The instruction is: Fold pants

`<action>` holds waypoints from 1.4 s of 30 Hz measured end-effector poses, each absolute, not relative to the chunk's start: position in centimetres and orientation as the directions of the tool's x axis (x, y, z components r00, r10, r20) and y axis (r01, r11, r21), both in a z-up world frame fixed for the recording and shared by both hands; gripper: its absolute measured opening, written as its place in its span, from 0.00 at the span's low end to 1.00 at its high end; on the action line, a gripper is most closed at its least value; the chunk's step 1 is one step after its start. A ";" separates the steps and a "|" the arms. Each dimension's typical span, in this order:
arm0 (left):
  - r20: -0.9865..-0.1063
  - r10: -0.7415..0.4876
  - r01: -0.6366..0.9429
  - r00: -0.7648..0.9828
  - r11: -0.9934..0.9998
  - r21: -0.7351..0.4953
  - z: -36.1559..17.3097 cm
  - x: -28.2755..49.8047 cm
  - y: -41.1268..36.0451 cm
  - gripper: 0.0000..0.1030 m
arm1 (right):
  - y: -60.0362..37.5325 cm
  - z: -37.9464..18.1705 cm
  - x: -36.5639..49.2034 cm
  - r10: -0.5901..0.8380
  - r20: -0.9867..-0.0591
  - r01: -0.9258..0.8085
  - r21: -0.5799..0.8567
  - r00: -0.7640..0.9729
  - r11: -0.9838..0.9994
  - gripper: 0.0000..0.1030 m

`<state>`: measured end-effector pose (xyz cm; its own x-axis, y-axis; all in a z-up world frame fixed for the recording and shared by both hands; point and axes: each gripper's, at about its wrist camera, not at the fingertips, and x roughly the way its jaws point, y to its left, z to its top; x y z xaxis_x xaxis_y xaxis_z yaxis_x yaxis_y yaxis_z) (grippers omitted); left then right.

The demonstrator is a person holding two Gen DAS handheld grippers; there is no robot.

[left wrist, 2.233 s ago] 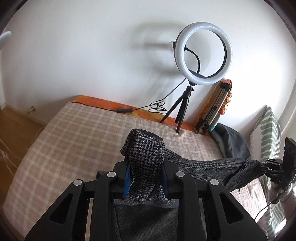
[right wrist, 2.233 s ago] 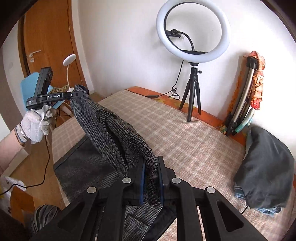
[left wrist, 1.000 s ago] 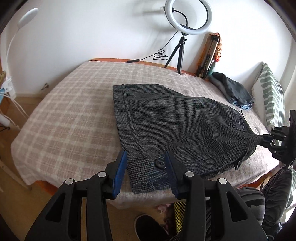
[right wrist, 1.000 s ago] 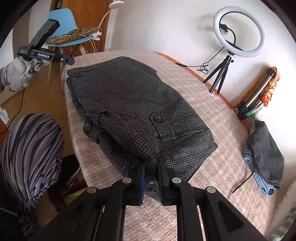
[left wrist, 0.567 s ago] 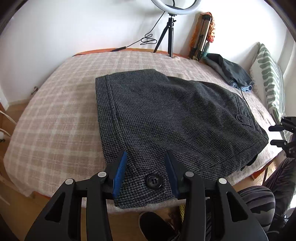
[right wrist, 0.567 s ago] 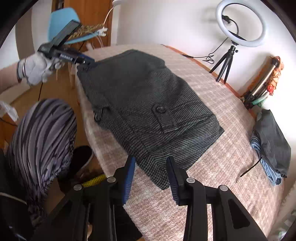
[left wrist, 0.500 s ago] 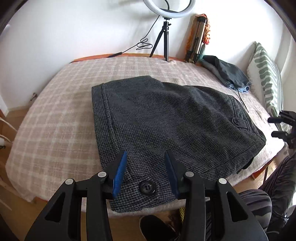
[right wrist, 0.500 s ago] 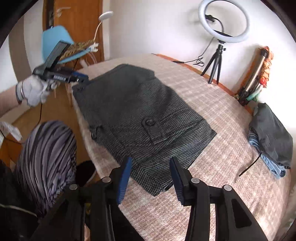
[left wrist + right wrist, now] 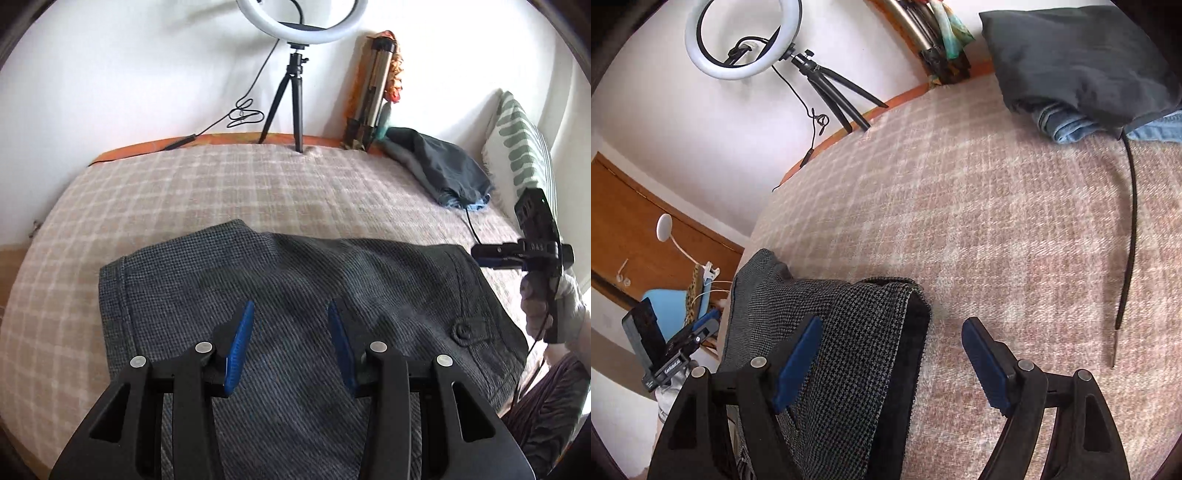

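The dark grey houndstooth pants (image 9: pixel 295 295) lie folded and flat on the plaid bed cover (image 9: pixel 184 192). My left gripper (image 9: pixel 288 343) is open and empty, its blue pads low over the near middle of the pants. In the right wrist view my right gripper (image 9: pixel 892 354) is open and empty, straddling the folded right edge of the pants (image 9: pixel 857 332). The right gripper also shows in the left wrist view (image 9: pixel 524 251), held in a white-gloved hand at the pants' far right corner. The left gripper shows in the right wrist view (image 9: pixel 679 347).
A ring light on a tripod (image 9: pixel 295 92) stands at the wall. A pile of dark and blue clothes (image 9: pixel 439 166) and a green-patterned pillow (image 9: pixel 524 147) lie at the right. A black cable (image 9: pixel 1130 203) crosses the bed. A blue chair (image 9: pixel 668 306) stands beyond the bed's left edge.
Both grippers let go of the pants after laying them folded on the bed. Since then both have moved in low over the fabric, the right one to the folded edge.
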<state>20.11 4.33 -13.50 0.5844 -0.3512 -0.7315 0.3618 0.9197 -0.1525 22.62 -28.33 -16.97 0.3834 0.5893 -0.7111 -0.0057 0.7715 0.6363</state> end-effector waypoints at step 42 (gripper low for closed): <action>-0.755 -0.283 0.464 0.591 0.885 0.031 -15.5 16.9 -2.1 0.44 | -25.9 -13.9 8.0 0.459 -0.755 0.135 0.575 0.469 0.807 0.63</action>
